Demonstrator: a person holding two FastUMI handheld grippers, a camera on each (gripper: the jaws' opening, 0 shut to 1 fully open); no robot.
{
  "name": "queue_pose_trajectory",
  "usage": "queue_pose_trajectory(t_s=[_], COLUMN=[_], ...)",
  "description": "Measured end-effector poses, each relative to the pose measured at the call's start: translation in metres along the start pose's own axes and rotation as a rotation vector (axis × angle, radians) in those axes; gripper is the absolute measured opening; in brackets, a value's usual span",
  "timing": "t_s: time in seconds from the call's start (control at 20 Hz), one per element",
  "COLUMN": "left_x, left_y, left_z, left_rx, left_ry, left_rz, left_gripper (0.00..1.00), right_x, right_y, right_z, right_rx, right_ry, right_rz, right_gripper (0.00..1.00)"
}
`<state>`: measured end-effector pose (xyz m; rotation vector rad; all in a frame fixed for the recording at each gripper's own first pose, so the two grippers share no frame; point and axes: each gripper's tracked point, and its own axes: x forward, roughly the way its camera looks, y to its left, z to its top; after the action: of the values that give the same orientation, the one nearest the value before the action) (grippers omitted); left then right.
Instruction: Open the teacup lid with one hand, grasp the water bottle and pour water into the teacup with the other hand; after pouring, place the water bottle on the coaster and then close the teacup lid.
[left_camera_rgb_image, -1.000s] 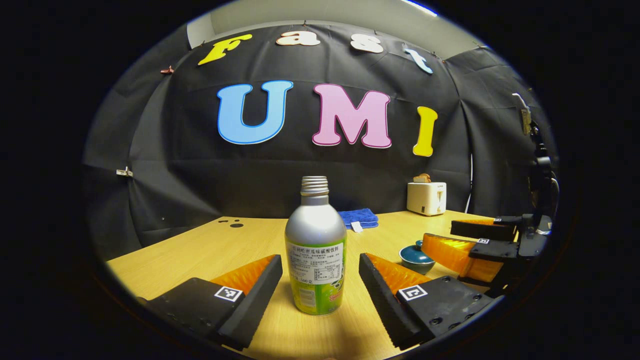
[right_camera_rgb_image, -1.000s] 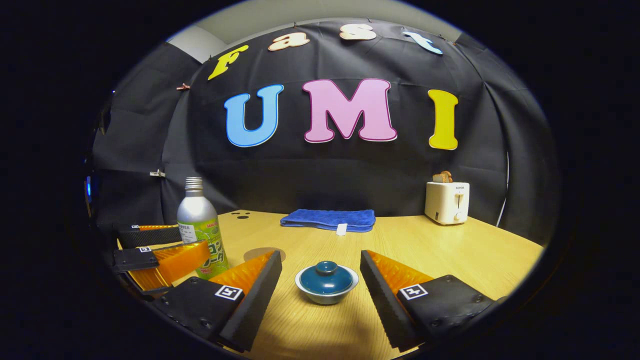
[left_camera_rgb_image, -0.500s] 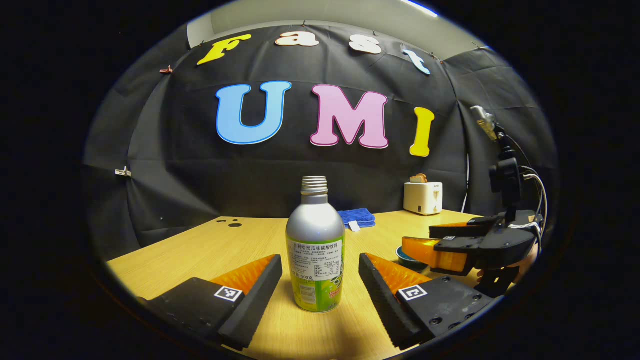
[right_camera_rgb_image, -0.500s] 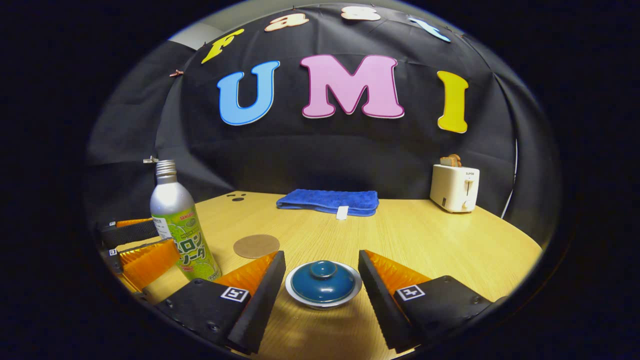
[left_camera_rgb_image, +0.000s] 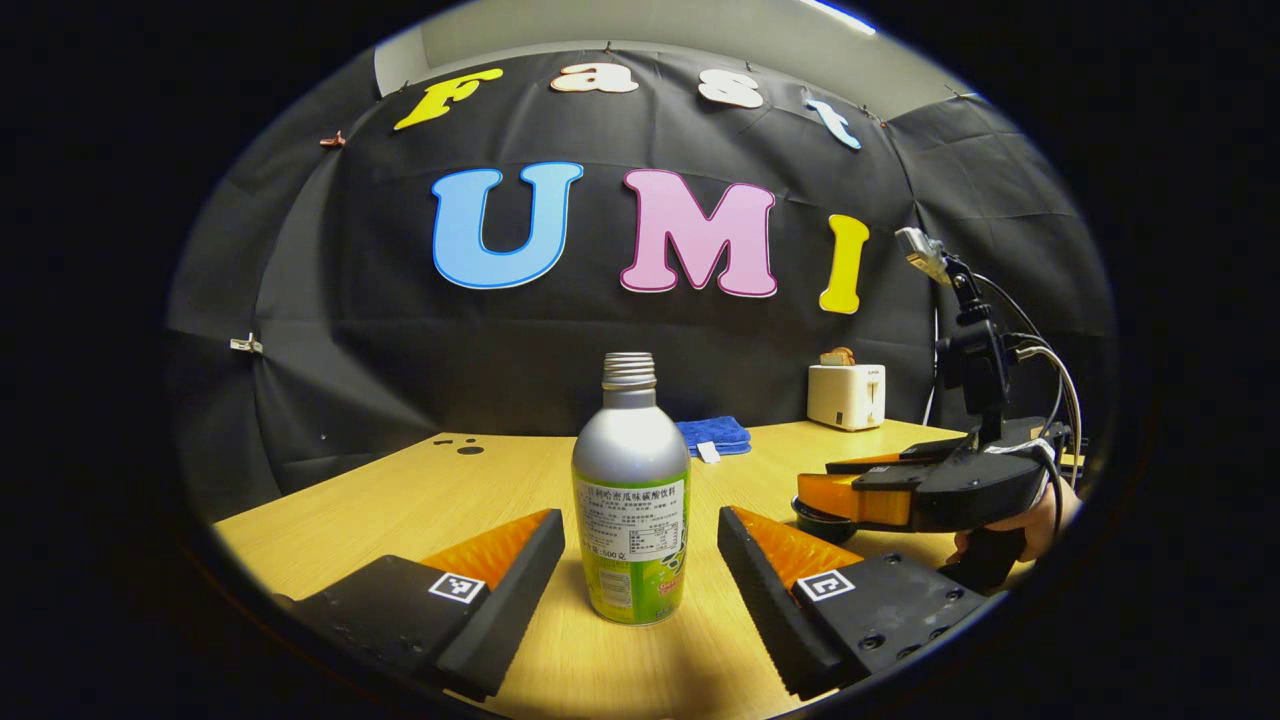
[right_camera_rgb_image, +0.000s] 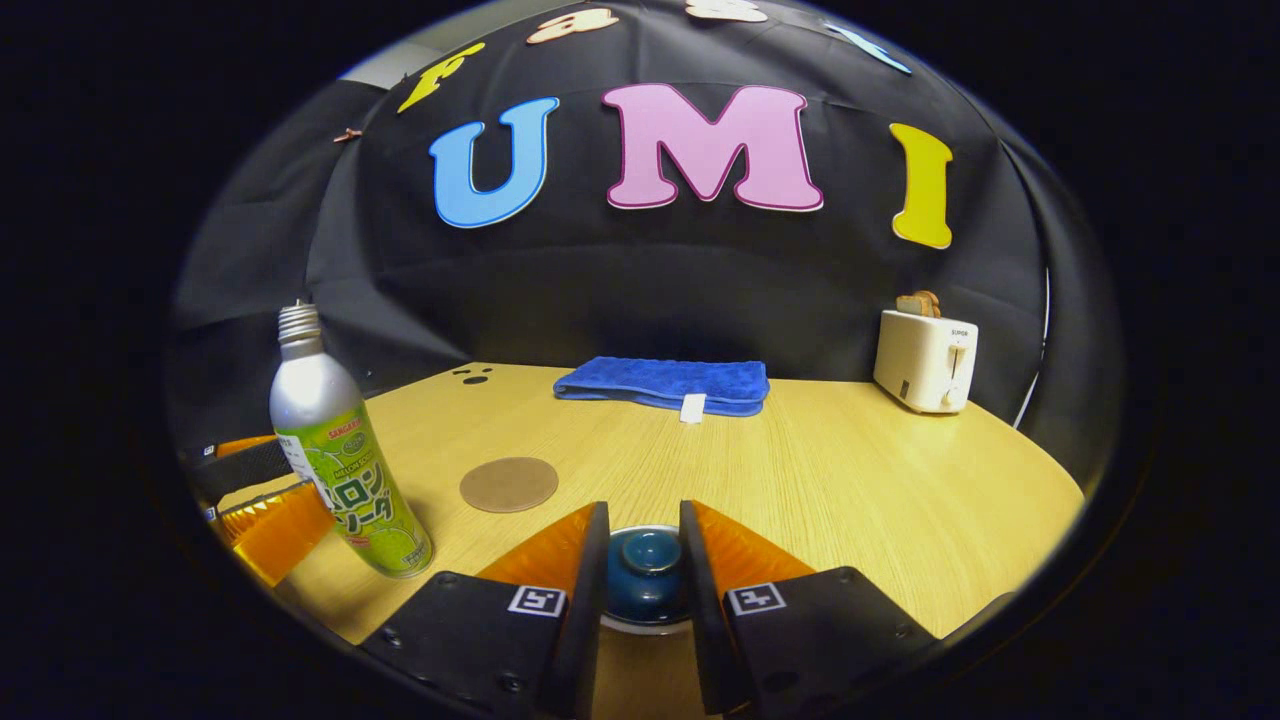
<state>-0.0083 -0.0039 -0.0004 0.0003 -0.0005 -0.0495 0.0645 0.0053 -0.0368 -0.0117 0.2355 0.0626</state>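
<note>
A silver bottle with a green label and no cap stands upright on the wooden table, between the fingers of my open left gripper, which do not touch it. In the right gripper view the bottle stands at the left, the round brown coaster just right of it. My right gripper has narrowed onto the knob of the blue teacup lid, which sits on the white-rimmed cup. The left gripper view has that right gripper low over the cup.
A folded blue towel lies at the back of the table and a white toaster stands at the back right. A hand holds the right gripper near the table's right edge.
My right gripper tilted down over the teacup and its fingers went from wide apart to closed around the lid knob. The left gripper and the bottle stayed put.
</note>
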Motion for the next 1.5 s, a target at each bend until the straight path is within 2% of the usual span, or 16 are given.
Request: queue_pose_trajectory(t_s=[0.05,0.1,0.3,0.45,0.7,0.85,1.15,1.4,1.5], left_x=[0.0,0.001,0.0,0.0,0.003,0.01,0.034,0.054,0.061], left_y=[0.0,0.0,-0.001,0.0,0.0,0.001,0.004,0.009,0.011], left_z=[0.0,0.0,0.0,0.0,0.0,0.001,0.0,0.002,0.001], left_rx=[0.0,0.0,0.0,0.0,0.0,-0.001,-0.001,-0.001,-0.001], left_ry=[0.0,0.0,0.0,0.0,-0.001,0.0,0.001,0.0,0.001], left_rz=[0.0,0.0,0.0,0.001,0.006,0.012,0.035,0.062,0.07], left_gripper=[0.98,0.98,0.98,0.98,0.97,0.98,0.98,0.97,0.93], right_x=[0.0,0.0,-0.001,-0.005,-0.02,-0.028,-0.037,-0.049,-0.051], right_y=[-0.002,-0.004,-0.001,-0.003,-0.005,-0.011,-0.018,-0.043,-0.055], right_z=[0.001,0.0,0.001,0.006,0.023,0.029,0.028,0.026,0.025], right_rx=[0.0,0.004,-0.01,-0.009,-0.021,0.014,0.006,0.01,0.011], right_ry=[-0.007,-0.004,-0.01,-0.038,-0.167,-0.225,-0.231,-0.234,-0.234], right_rz=[-0.002,-0.005,0.014,0.014,-0.017,-0.025,-0.027,-0.054,-0.07], right_gripper=[0.44,0.34,0.29,0.29,0.29,0.29,0.29,0.29,0.29])
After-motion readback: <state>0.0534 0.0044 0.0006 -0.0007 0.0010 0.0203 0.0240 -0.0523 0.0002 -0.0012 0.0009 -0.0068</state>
